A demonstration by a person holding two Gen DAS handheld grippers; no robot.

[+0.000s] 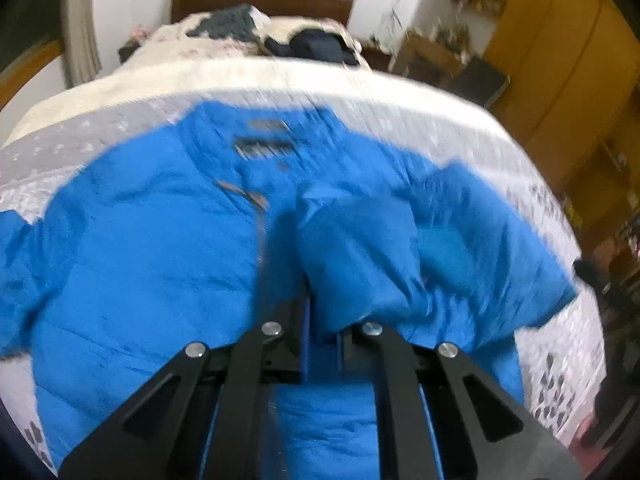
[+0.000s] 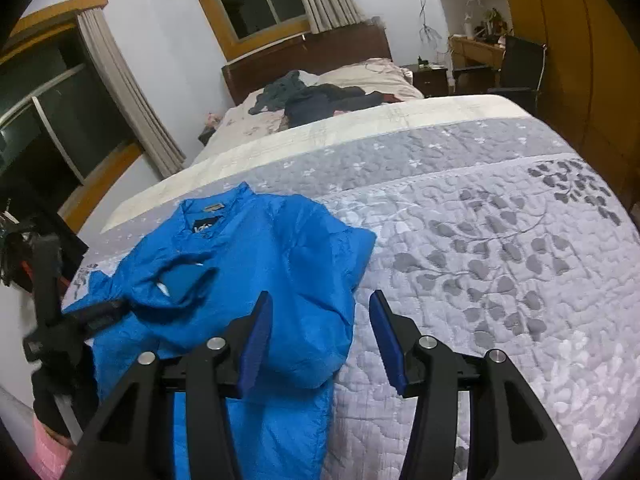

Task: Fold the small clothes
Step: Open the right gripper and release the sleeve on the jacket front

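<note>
on the bed's grey quilt (image 2: 480, 248), blue jacket (image 2: 256, 264) spread collar-away, only partly folded. left tongs (image 1: 320, 320) clamped on a bunched flap near the middle. right tongs (image 2: 318, 340) wide open, empty, over the jacket's edge. most folds apparently left.

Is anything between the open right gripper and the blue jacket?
Nothing visible. The right gripper hangs open above the jacket, its jaws straddling the folded right edge on the quilt. The left gripper is already shut on jacket fabric.
</note>
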